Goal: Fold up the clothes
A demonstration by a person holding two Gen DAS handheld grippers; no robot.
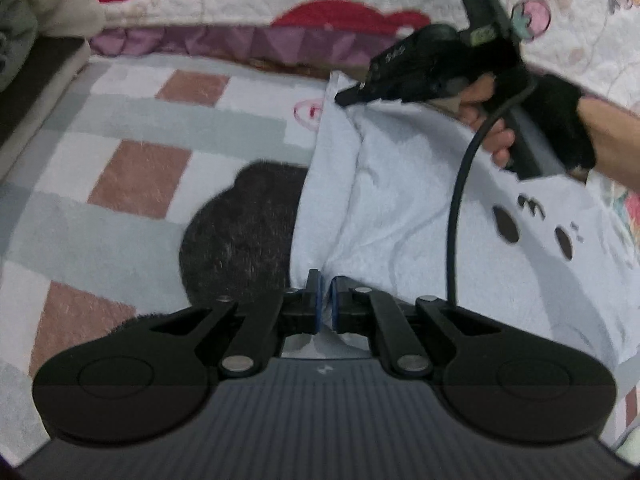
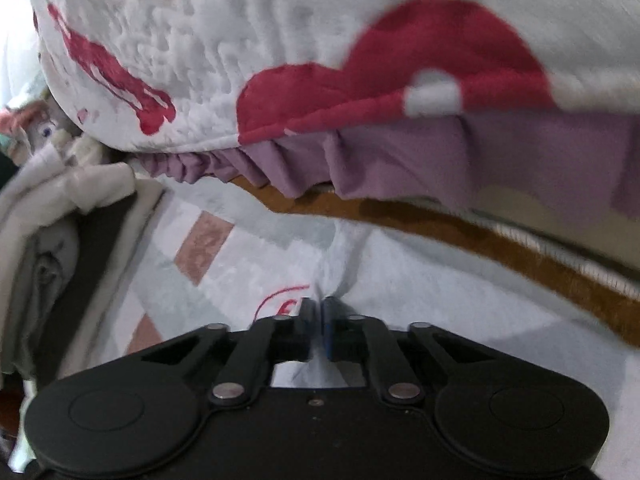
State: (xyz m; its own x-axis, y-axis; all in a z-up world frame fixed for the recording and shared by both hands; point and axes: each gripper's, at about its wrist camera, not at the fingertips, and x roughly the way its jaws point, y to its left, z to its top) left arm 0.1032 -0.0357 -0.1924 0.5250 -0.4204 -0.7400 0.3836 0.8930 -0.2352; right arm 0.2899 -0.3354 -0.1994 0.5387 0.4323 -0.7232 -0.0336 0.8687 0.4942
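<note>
both pinching — left tool (image 1: 326, 280) and right tool (image 2: 319, 304) grip white garment's (image 1: 400, 208) edge

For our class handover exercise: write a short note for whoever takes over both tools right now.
Left tool: shut on the near edge of the white garment.
Right tool: shut on the same garment's far edge, near the quilted bedspread.
The garment lies over the checked rug, its left edge lifted between the two grips.
Done: both grips taken.
Left: carry the edge across, lay it flat, finish folding.
</note>
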